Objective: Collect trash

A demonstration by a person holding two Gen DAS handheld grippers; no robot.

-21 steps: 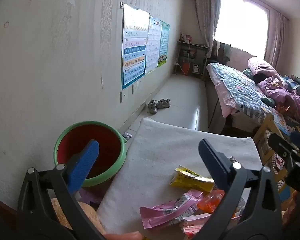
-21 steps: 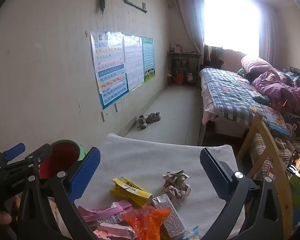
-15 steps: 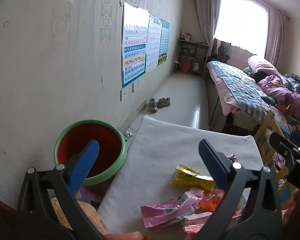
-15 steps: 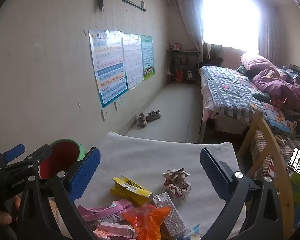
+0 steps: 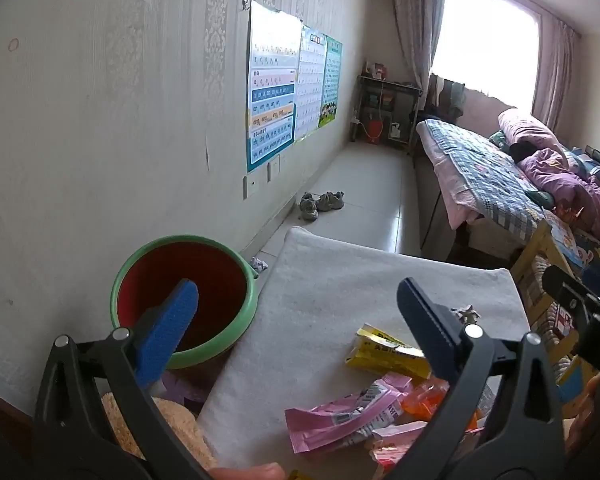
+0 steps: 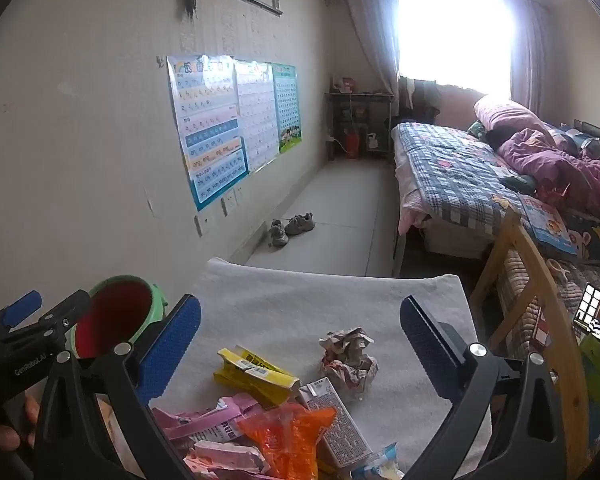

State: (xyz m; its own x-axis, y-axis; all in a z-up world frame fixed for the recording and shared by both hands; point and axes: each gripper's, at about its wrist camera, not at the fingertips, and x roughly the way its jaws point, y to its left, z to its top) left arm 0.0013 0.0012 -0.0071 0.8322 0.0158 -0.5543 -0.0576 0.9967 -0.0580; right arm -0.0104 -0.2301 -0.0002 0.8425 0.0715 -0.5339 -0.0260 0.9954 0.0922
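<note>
Trash lies on a white towel-covered table (image 6: 300,304): a yellow wrapper (image 6: 256,374), a crumpled paper ball (image 6: 348,354), a small drink carton (image 6: 334,420), an orange wrapper (image 6: 290,436) and pink wrappers (image 6: 204,428). A green bin with a red inside (image 5: 184,296) stands left of the table. My left gripper (image 5: 300,324) is open and empty, above the table's near left, its left finger over the bin. It also shows in the right wrist view (image 6: 32,332). My right gripper (image 6: 300,344) is open and empty above the trash pile.
A wall with posters (image 5: 276,100) runs along the left. A pair of shoes (image 6: 292,226) lies on the floor beyond the table. A bed (image 6: 480,176) and a wooden chair (image 6: 524,280) stand at the right. A tan plush thing (image 5: 156,428) lies below the bin.
Both views have shifted only slightly. Both grippers stay open and nothing has been picked up.
</note>
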